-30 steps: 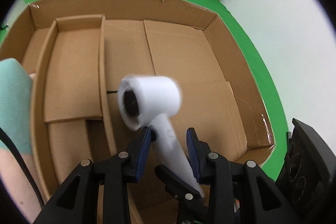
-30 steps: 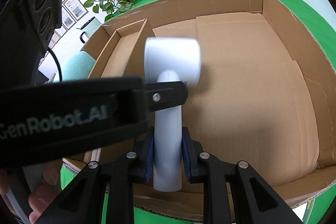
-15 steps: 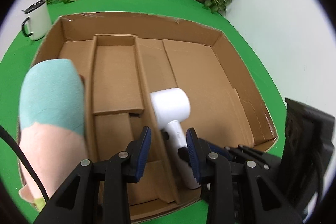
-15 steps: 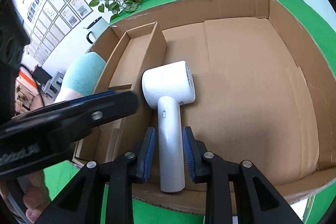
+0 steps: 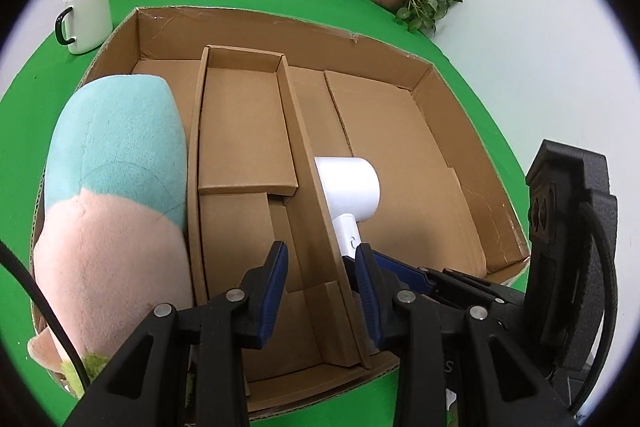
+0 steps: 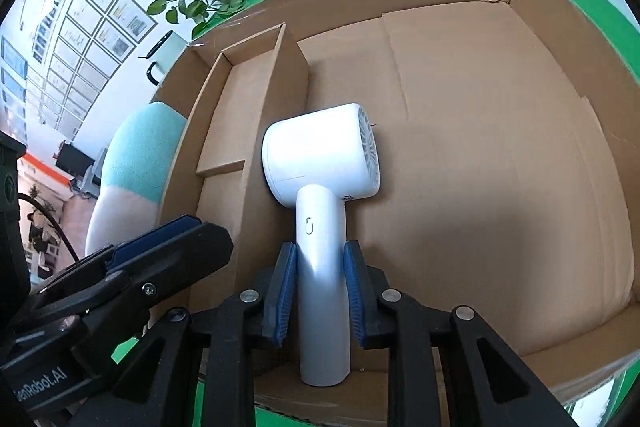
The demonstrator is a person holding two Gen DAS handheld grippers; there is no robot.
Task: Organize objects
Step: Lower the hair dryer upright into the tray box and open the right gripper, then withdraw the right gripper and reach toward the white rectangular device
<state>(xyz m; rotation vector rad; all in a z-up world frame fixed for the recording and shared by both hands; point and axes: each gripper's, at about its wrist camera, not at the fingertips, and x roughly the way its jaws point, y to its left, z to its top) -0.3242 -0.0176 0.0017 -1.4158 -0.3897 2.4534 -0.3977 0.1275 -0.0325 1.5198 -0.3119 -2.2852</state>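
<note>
Both grippers pointed steeply down into the divided brown cardboard box. The right gripper had just closed its blue pads back onto the handle of the white plastic hair dryer, lying in the wide right compartment. The left gripper hung above the cardboard divider, its fingers slightly parted, empty.
</note>
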